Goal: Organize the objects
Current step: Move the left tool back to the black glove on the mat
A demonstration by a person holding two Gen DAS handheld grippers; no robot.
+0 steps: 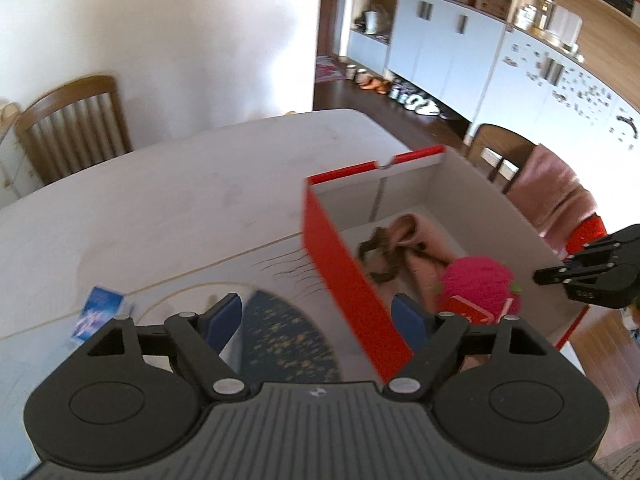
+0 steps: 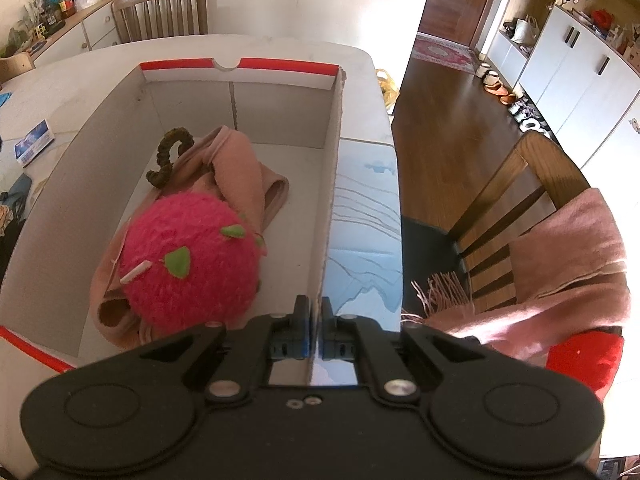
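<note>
The right fingers are clamped on the box wall at the desk edge; the left fingers are spread astride the opposite wall.

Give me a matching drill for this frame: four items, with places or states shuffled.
Items:
1. fuzzy pink plush ball with green leaves
2. small blue-and-white carton
3. right gripper
4. left gripper

Places/states:
A. open, straddling the red side wall of the red-and-white cardboard box
B. on the pale tabletop, outside the box
C. shut on the box's right wall
D. inside the box, on the crumpled peach cloth

Pairs: 1-D, 2-B, 3-C, 4-A
</note>
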